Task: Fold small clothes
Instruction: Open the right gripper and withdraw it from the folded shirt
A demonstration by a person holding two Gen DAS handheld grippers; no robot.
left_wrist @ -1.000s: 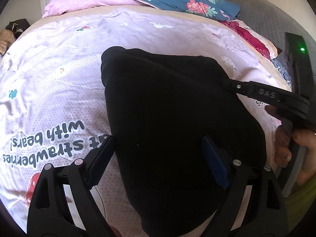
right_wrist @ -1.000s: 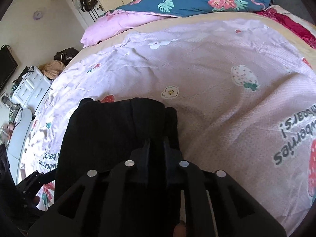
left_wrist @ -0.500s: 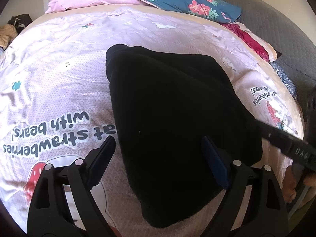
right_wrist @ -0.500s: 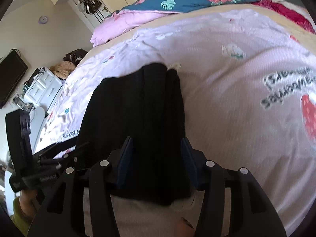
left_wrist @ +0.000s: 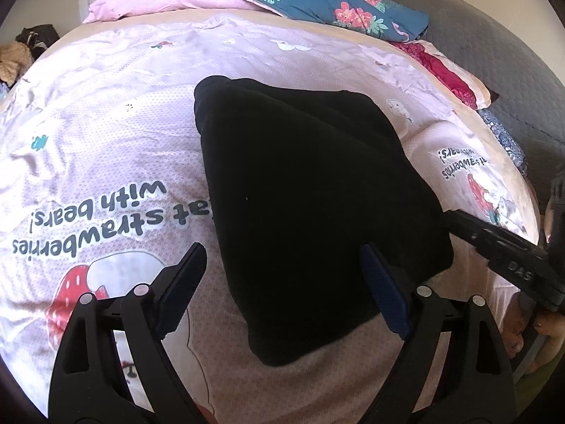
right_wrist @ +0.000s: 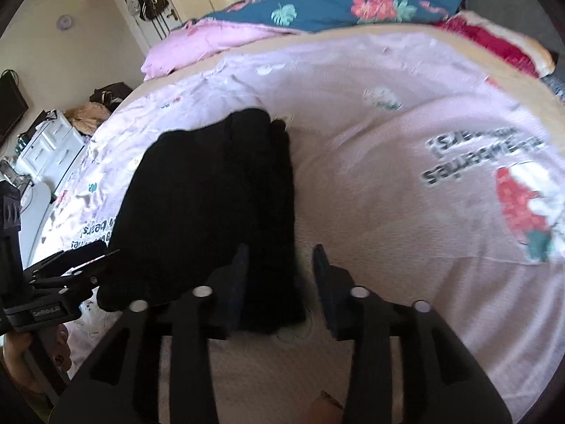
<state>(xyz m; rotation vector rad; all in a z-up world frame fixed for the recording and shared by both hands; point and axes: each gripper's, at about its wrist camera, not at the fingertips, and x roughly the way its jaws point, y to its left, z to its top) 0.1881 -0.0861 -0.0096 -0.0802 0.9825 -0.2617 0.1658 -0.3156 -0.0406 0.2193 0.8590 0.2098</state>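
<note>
Clearly, a fold has just been laid down and both tools are free of the cloth
Garment: a black garment (left_wrist: 310, 190) lies folded into a thick, roughly rectangular stack in the middle of the pink bedsheet (left_wrist: 106, 123), its layered edge showing on the side toward the right wrist view (right_wrist: 212, 205)
Left gripper (left_wrist: 282, 282): jaws spread wide, straddling the near corner of the garment without pinching it; nothing is held
Right gripper (right_wrist: 280, 282): jaws apart, a moderate gap, set at the stack's near right corner; one finger overlaps the black cloth in view, the other is over bare sheet, and no fabric is clamped
Why so placed: each tool sits at one near corner, which looks like the natural spot for either releasing a finished fold or taking the edge for one more
Stage: judged late, since the garment is already compact and squared
Next move: probably a check of the edges, or a fresh pinch on both near corners if another fold is wanted
Risk: thick layers may slide apart if only the top ply is caught
Surroundings: a floral blue quilt (left_wrist: 317, 0) and pink pillow (left_wrist: 159, 0) lie at the far end of the bed, well apart from the work
</note>
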